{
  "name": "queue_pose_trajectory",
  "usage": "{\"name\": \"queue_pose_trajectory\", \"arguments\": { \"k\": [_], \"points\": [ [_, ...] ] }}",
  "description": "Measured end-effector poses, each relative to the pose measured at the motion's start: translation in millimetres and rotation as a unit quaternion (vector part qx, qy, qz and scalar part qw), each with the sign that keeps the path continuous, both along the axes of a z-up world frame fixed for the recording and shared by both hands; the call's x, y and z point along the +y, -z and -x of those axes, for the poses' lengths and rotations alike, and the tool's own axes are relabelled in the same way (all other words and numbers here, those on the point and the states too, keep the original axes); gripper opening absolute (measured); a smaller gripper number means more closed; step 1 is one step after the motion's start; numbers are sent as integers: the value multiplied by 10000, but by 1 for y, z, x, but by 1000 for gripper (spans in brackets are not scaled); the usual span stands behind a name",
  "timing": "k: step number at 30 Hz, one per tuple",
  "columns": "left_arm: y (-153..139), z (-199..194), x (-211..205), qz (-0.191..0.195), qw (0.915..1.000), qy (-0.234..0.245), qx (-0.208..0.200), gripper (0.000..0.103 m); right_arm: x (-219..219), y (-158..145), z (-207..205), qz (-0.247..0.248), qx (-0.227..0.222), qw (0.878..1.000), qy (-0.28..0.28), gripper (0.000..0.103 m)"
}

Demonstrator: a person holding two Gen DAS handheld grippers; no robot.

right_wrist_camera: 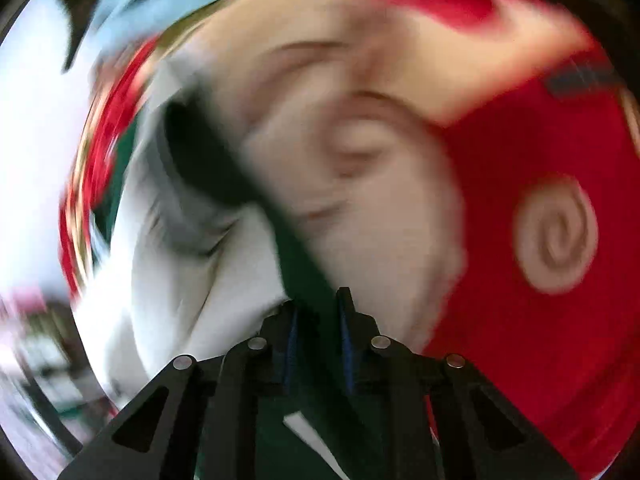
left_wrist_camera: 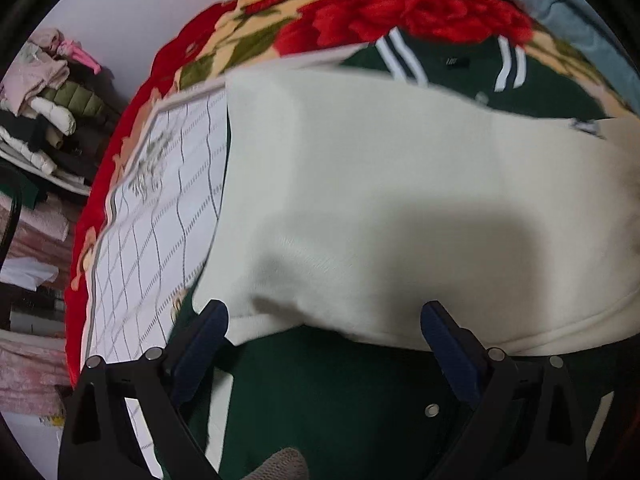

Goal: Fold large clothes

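A dark green varsity jacket (left_wrist_camera: 452, 68) with cream sleeves lies on a bed. Its striped collar points to the far side. A cream sleeve (left_wrist_camera: 380, 208) is folded across the green body. My left gripper (left_wrist_camera: 324, 312) is open, its jaws wide apart just above the sleeve's near edge, holding nothing. In the right wrist view, which is badly motion-blurred, my right gripper (right_wrist_camera: 316, 304) is shut on the jacket's dark green and cream fabric (right_wrist_camera: 296, 268), which runs up from between the fingers.
The bed carries a red and yellow floral blanket (left_wrist_camera: 360, 12) and a white quilted sheet (left_wrist_camera: 168, 184) left of the jacket. Stacked folded clothes (left_wrist_camera: 44, 92) stand on shelves at the far left. A red blanket area (right_wrist_camera: 540, 240) fills the right of the right wrist view.
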State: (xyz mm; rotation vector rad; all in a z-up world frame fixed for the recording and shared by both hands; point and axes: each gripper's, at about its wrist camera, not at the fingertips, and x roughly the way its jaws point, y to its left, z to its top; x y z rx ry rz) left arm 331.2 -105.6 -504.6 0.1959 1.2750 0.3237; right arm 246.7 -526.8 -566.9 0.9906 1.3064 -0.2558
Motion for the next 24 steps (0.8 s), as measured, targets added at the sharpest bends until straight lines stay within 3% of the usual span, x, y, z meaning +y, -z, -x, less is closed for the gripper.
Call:
{"name": "queue_pose_trajectory", "arguments": {
  "k": [2, 4, 5, 7, 10, 12, 14, 19, 22, 24],
  "points": [
    [4, 3, 5, -2, 10000, -87, 20, 99, -18, 33, 18, -682, 126, 9951, 711, 15],
    [4, 6, 11, -35, 9999, -135, 34, 99, -12, 42, 15, -828, 124, 9932, 806, 15],
    [3, 9, 14, -30, 9998, -165, 49, 99, -7, 35, 8, -560, 208, 9969, 509, 15],
    [-3, 19, 23, -2, 9996, -274, 103, 99, 10, 14, -10, 127, 481, 9985, -240, 26],
    [-16, 40, 45, -55, 9988, -460, 162, 99, 51, -25, -20, 1043, 540, 9877, -1032, 39],
    [-20, 54, 59, -221, 9981, -547, 202, 99, 74, -52, -19, 1336, 319, 9813, -1347, 54],
    [-16, 63, 81, -691, 9956, -562, 285, 99, 104, -69, -16, 1568, 167, 9743, -1609, 55],
    [29, 40, 131, -1520, 9849, -616, 549, 99, 189, -60, -22, 1255, 176, 9658, -2263, 55],
    [49, 16, 161, -1414, 9840, -890, 613, 100, 230, -35, -35, 948, 294, 9657, -2398, 55],
    [56, 8, 189, -944, 9843, -1351, 633, 100, 255, -32, -40, 875, 283, 9642, -2488, 55]
  ]
}}
